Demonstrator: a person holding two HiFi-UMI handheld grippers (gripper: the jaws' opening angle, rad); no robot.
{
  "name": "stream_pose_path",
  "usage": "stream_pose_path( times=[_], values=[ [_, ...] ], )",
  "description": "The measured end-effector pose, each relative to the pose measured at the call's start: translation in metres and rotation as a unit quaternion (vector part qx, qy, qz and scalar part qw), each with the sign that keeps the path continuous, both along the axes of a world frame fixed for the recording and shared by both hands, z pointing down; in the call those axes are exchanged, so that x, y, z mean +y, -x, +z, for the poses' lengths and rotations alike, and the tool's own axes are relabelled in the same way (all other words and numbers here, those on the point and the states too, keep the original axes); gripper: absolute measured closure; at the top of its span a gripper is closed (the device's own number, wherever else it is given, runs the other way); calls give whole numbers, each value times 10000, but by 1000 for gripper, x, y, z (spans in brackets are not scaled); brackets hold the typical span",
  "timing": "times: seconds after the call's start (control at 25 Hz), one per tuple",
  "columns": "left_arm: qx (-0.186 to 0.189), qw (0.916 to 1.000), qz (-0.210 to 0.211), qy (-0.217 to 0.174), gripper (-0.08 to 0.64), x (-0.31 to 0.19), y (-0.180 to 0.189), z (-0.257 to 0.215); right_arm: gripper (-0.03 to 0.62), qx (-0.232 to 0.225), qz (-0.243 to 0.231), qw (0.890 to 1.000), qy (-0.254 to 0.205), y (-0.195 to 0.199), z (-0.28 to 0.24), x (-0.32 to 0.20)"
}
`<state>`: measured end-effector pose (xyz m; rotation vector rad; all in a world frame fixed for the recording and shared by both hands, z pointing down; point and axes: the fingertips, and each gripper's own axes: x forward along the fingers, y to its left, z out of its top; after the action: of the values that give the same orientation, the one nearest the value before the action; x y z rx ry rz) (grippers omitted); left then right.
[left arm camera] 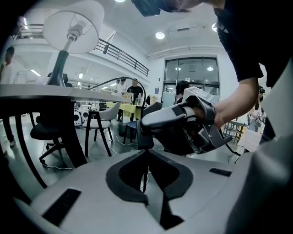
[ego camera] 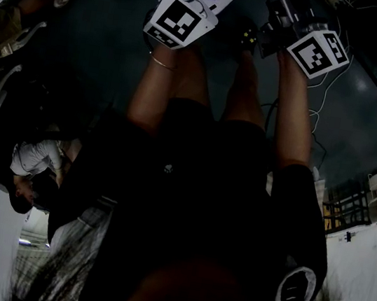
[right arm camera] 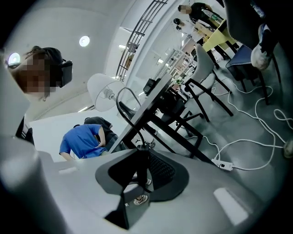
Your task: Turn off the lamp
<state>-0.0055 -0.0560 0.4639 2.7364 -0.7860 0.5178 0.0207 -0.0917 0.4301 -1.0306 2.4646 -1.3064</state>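
Lamp [left arm camera: 72, 27] with a white shade stands on the dark table [left arm camera: 41, 91], off to one side of both grippers and well apart from them. Its black cord [left arm camera: 120, 80] loops off the table edge in an arc and drops to where the two tools meet. The right gripper [right arm camera: 139, 148] points towards the table, its jaws part closed on a dark stretch of that cord, and the ribbed pad of one jaw shows beside it. The left gripper [left arm camera: 146, 150] comes in just beneath the right one's tip. Its jaw tips are pinched together on the thin cord, which hangs on down behind them. The head view is dim, showing both forearms [ego camera: 156, 92] reaching out side by side. A white power strip [right arm camera: 224, 165] lies on the grey floor [right arm camera: 256, 137], and a person in a blue shirt [right arm camera: 82, 139] bends over beyond the table.
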Motion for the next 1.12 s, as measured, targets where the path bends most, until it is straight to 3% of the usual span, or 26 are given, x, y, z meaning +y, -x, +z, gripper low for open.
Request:
stream_pose_path(
  times=[0.24,0.44,0.64,1.12],
  values=[
    [133,9998,-148,66,538,0,9,0,532,256,279,9993,13,-11,6,-5],
    [233,9991,-332,86,538,-1,19,0,532,358,236,9991,45,-13,12,-7],
    [339,9991,-236,47,553,1,14,-6,531,344,426,9983,176,-15,23,-4],
    [340,9992,-198,111,554,4,13,-5,531,973,571,9929,379,-27,61,3]
  ],
)
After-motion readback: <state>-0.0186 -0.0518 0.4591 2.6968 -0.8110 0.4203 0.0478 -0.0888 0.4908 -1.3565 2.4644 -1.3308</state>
